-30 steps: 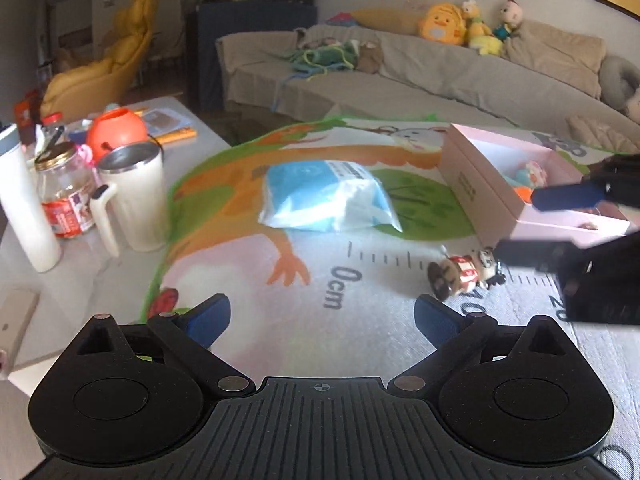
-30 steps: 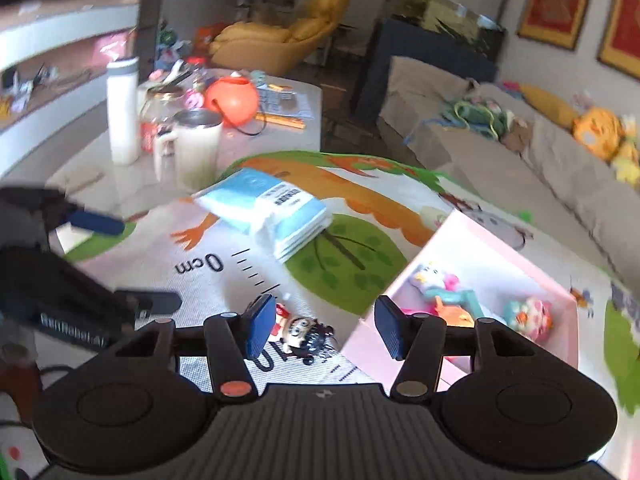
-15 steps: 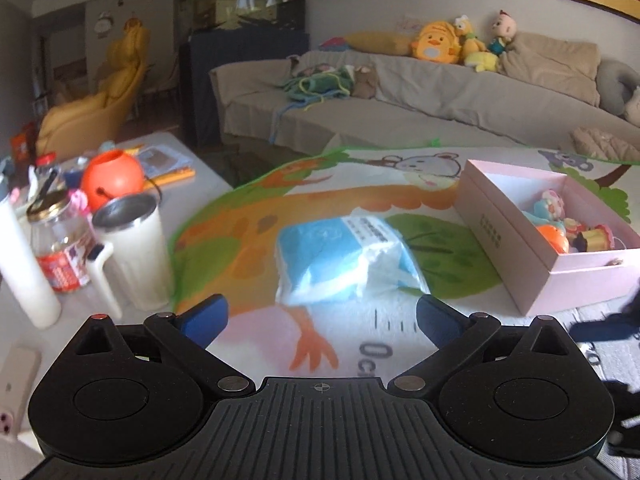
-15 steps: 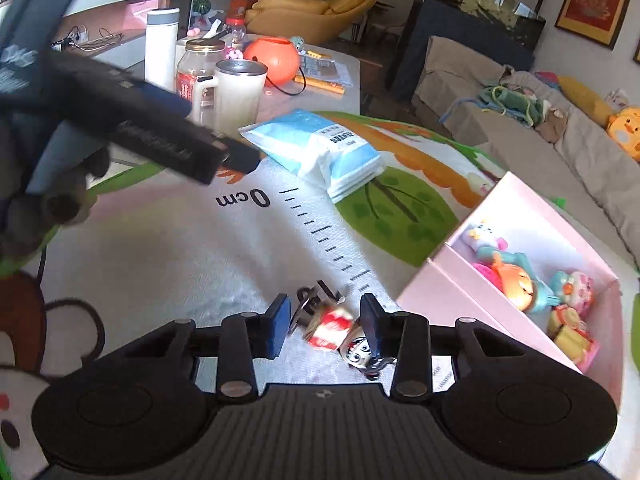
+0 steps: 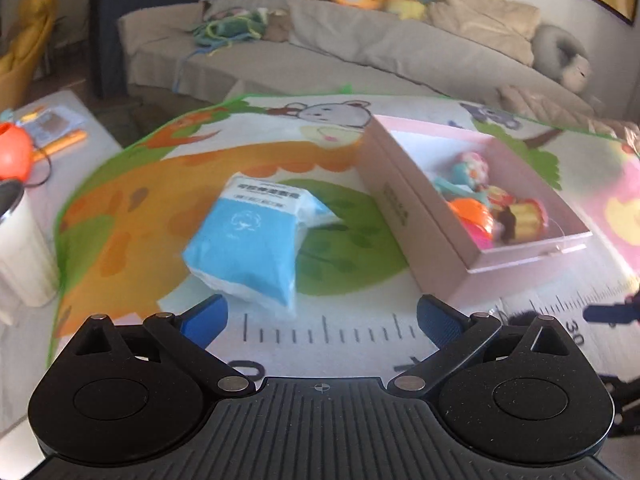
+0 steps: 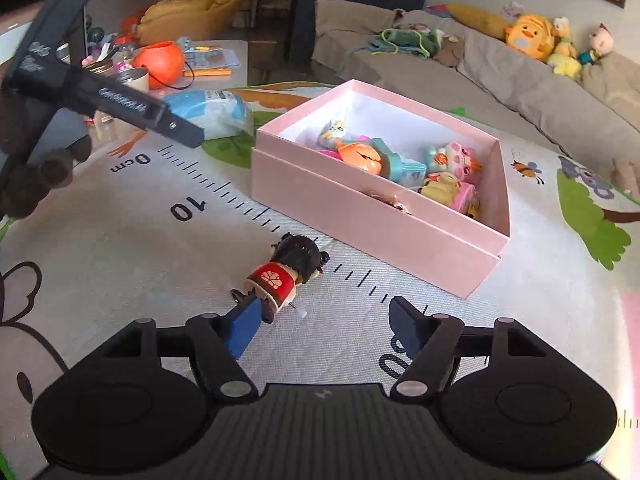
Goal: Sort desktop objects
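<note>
Red-shirted doll (image 6: 290,270) touches right hand-held gripper's (image 6: 320,326) left pad.

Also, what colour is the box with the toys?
Pink box; clearest in the right wrist view.

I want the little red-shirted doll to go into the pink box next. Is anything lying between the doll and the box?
Nothing visible: bare mat separates the doll from the pink box. Only the box's near wall must be cleared. The right tongs are open, one pad beside the doll's feet.
</note>
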Available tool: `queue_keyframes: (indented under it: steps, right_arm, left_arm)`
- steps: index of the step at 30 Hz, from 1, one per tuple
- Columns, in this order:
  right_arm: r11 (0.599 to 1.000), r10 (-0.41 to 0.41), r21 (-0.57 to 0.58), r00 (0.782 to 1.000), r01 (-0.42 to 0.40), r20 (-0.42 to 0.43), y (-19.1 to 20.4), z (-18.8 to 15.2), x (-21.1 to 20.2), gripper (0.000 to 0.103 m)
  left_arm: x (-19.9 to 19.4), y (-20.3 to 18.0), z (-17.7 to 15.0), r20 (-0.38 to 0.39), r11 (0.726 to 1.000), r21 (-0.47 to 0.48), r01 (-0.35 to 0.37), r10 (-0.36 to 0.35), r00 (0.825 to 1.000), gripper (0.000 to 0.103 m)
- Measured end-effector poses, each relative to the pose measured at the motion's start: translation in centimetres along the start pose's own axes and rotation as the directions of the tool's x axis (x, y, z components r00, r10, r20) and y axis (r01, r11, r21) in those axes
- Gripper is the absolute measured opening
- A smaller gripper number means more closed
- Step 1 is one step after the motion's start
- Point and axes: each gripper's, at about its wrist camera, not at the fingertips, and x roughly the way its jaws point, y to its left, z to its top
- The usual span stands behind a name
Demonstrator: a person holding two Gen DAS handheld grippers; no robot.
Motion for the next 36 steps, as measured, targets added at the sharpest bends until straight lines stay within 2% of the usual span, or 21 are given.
queue_keyframes:
  steps: [2,4,6,9,10,14,16,17,18,21,24,28,32,35,36]
  right_arm:
    - [1.0,0.007,0.026,1.0,-0.007,-0.007,-0.3,-0.2,0.3,0.077]
    - [0.999,0.016,0.031,1.0,-0.015,-0.012,-0.3,-0.4,0.7,0.079]
    - [0.999,0.026,0.032,1.0,-0.026,-0.014,-0.2,-0.8,0.9,0.083]
    - [0.998,0.038,0.05,0.999,-0.038,-0.015,0.0,-1.2,1.4,0.087]
    - [0.997,0.037,0.064,0.999,-0.036,-0.014,0.0,-1.3,1.5,0.088]
    - [0.995,0.046,0.089,0.999,-0.044,-0.019,-0.1,-1.3,1.4,0.089]
    - [0.995,0.051,0.087,0.998,-0.049,-0.024,-0.1,-1.3,1.3,0.089]
    - [0.995,0.053,0.083,0.998,-0.05,-0.026,-0.1,-1.3,1.3,0.089]
    - [0.995,0.054,0.08,0.998,-0.052,-0.027,-0.1,-1.3,1.2,0.089]
    - [0.996,0.043,0.08,0.999,-0.041,-0.03,0.0,-1.4,1.4,0.095]
    - [0.994,0.031,0.106,0.999,-0.027,-0.035,-0.2,-1.5,1.6,0.098]
    - [0.987,0.033,0.156,0.998,-0.025,-0.047,-0.4,-1.7,1.5,0.098]
    - [0.988,0.023,0.155,0.998,-0.015,-0.051,-0.2,-2.1,0.9,0.098]
    - [0.989,0.018,0.147,0.998,-0.011,-0.052,0.1,-2.5,0.2,0.098]
    - [0.989,0.017,0.146,0.998,-0.009,-0.052,0.2,-2.5,0.0,0.098]
  left_arm:
    - [-0.7,-1.2,-0.1,0.035,0.993,0.079,-0.085,0.083,0.996,0.103]
    - [-0.5,-1.7,0.4,0.075,0.964,0.151,-0.221,0.211,0.975,0.103]
    - [0.6,-1.3,1.4,0.06,0.945,0.144,-0.293,0.287,0.956,0.103]
    - [2.7,0.0,3.1,-0.015,0.964,0.05,-0.26,0.261,0.965,0.103]
    - [3.4,0.1,3.5,-0.027,0.964,0.032,-0.265,0.266,0.964,0.103]
    - [6.1,-0.2,4.4,-0.054,0.942,0.045,-0.332,0.334,0.941,0.103]
    - [6.9,-0.4,4.5,-0.064,0.939,0.058,-0.34,0.344,0.937,0.102]
    - [7.0,-0.4,4.5,-0.065,0.938,0.061,-0.341,0.344,0.937,0.093]
    - [7.0,-0.5,4.3,-0.072,0.938,0.064,-0.341,0.345,0.936,0.074]
    - [6.2,-0.5,3.5,-0.091,0.947,0.046,-0.318,0.321,0.943,0.063]
    - [4.1,-1.1,2.0,-0.092,0.955,0.04,-0.295,0.298,0.95,0.06]
    - [-0.2,-3.3,-1.8,-0.098,0.977,0.038,-0.209,0.212,0.972,0.059]
    - [-4.3,-6.2,-6.0,-0.105,0.991,0.035,-0.126,0.129,0.986,0.06]
    - [-7.1,-8.1,-8.5,-0.097,0.999,-0.015,-0.051,0.05,0.994,0.064]
    - [-7.5,-8.5,-9.1,-0.092,0.999,-0.024,-0.045,0.043,0.995,0.071]
